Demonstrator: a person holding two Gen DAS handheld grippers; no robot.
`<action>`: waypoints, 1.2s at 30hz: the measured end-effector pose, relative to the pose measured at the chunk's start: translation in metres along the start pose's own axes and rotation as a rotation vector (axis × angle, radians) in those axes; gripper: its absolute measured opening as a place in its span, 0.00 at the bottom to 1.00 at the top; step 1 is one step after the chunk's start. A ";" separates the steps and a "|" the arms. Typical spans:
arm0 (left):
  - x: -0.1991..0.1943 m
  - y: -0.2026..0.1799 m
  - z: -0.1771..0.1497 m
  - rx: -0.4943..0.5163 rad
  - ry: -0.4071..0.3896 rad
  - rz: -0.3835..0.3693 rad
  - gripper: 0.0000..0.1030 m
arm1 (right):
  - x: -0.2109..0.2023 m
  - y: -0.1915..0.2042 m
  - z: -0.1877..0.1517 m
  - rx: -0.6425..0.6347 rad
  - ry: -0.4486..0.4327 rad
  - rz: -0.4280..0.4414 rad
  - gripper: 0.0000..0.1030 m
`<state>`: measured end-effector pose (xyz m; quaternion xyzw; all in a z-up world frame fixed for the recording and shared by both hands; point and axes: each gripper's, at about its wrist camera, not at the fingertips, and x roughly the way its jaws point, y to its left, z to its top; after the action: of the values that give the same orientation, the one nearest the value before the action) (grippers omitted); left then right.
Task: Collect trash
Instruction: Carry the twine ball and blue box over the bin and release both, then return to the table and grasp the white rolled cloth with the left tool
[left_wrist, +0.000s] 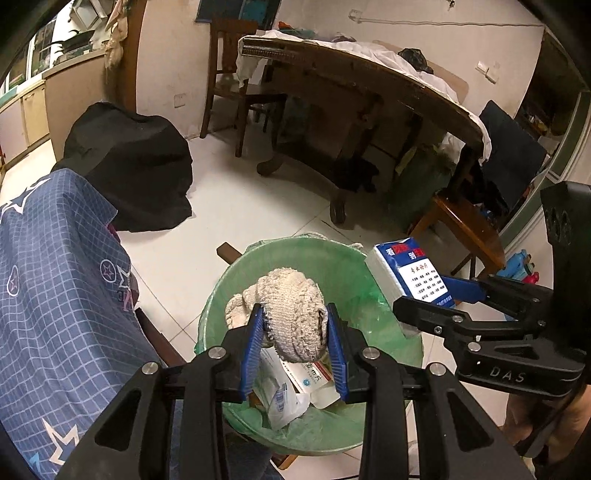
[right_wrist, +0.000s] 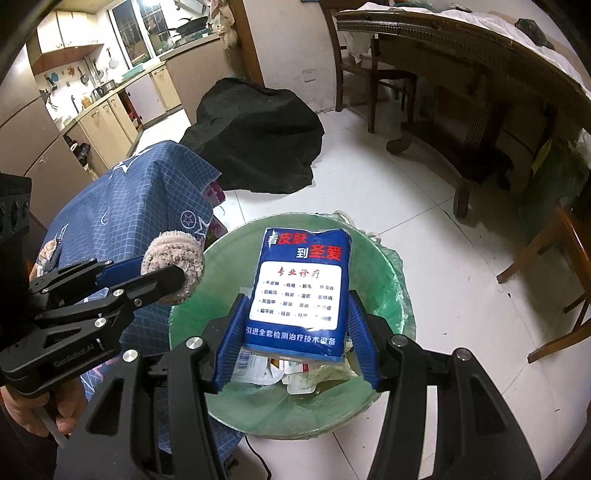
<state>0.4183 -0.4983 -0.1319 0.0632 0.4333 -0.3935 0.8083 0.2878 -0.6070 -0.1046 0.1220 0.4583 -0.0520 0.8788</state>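
A green-lined trash bin (left_wrist: 343, 266) stands on the floor below both grippers, with paper packets (left_wrist: 295, 387) inside. My left gripper (left_wrist: 295, 317) is shut on a beige knitted cloth (left_wrist: 291, 306) held over the bin. My right gripper (right_wrist: 299, 302) is shut on a blue tissue packet (right_wrist: 303, 280) with red and white print, also above the bin (right_wrist: 391, 295). The right gripper (left_wrist: 424, 299) with the packet (left_wrist: 406, 273) shows at the right of the left wrist view. The left gripper (right_wrist: 162, 277) with the cloth (right_wrist: 173, 258) shows at the left of the right wrist view.
A blue grid-patterned cloth (left_wrist: 55, 295) covers something left of the bin. A black covered heap (left_wrist: 129, 166) lies on the white tile floor. A dark wooden table (left_wrist: 369, 92) with chairs (left_wrist: 236, 74) stands behind. A wooden stool (left_wrist: 465, 229) is at the right.
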 end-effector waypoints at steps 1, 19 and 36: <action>0.001 0.001 0.000 -0.002 -0.001 0.002 0.33 | 0.000 0.000 0.000 0.002 0.000 0.001 0.50; -0.004 0.004 -0.006 -0.011 -0.005 0.038 0.58 | -0.005 -0.011 -0.006 0.041 -0.029 0.009 0.60; -0.082 0.050 -0.059 -0.008 -0.053 0.078 0.66 | -0.088 0.025 -0.066 0.006 -0.371 0.003 0.94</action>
<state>0.3891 -0.3907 -0.1188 0.0665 0.4103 -0.3614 0.8346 0.1896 -0.5677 -0.0648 0.1136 0.2881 -0.0735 0.9480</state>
